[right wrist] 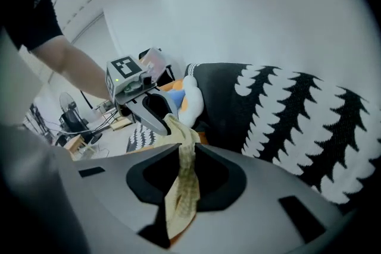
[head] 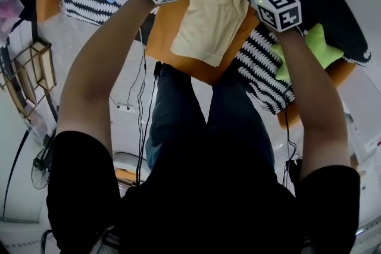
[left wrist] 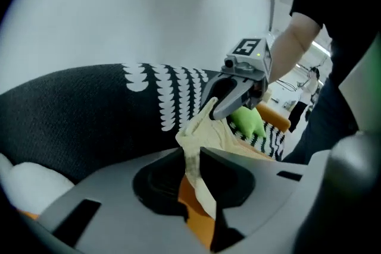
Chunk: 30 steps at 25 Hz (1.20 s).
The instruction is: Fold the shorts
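Fingers of the left gripper are clamped on one upper corner of the cream shorts, and those of the right gripper are pinched on the other corner, with a strip of cloth seen squeezed between each pair of jaws. The shorts are held up between the two grippers and hang spread over an orange surface. This surface is bordered by black-and-white patterned cloth, and a green cushion is seen beside the right arm.

head view looks steeply down on the shorts. left gripper view, close in, faces the right gripper; right gripper view faces the left gripper.
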Each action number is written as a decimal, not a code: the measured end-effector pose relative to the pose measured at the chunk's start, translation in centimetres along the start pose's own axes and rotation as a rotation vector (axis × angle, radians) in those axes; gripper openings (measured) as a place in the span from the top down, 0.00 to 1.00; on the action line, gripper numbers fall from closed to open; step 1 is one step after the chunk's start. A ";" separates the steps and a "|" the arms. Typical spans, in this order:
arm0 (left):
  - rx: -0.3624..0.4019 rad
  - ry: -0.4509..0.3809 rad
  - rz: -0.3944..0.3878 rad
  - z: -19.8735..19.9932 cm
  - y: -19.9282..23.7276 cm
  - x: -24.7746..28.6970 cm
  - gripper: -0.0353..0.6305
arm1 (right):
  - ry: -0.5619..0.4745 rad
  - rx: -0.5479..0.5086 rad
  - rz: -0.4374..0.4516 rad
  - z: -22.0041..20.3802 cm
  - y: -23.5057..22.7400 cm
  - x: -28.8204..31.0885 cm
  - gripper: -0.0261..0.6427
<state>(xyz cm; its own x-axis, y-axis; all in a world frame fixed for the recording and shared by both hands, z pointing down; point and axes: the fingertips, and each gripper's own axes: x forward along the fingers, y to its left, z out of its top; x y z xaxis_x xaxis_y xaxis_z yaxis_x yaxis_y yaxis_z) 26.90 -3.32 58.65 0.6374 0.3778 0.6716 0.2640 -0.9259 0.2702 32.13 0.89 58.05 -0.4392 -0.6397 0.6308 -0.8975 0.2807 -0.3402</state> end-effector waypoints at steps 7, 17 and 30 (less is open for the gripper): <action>0.233 0.046 -0.008 -3.0 -4.6 -1.7 0.82 | 0.043 -0.220 0.039 -1.2 5.7 -1.1 0.86; 0.558 0.114 -0.037 -8.3 -11.0 -3.7 0.82 | 0.107 -0.488 0.072 -5.4 13.7 -1.4 0.86; 0.772 0.169 -0.146 -14.8 -19.3 -5.5 0.83 | 0.212 -0.731 0.206 -12.8 23.3 -1.2 0.86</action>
<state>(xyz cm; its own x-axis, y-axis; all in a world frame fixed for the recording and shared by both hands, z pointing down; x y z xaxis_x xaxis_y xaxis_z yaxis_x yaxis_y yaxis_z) 7.60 12.40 59.95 0.4563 0.4316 0.7781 0.8016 -0.5789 -0.1490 11.28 17.40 58.32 -0.5320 -0.3945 0.7492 -0.5637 0.8252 0.0342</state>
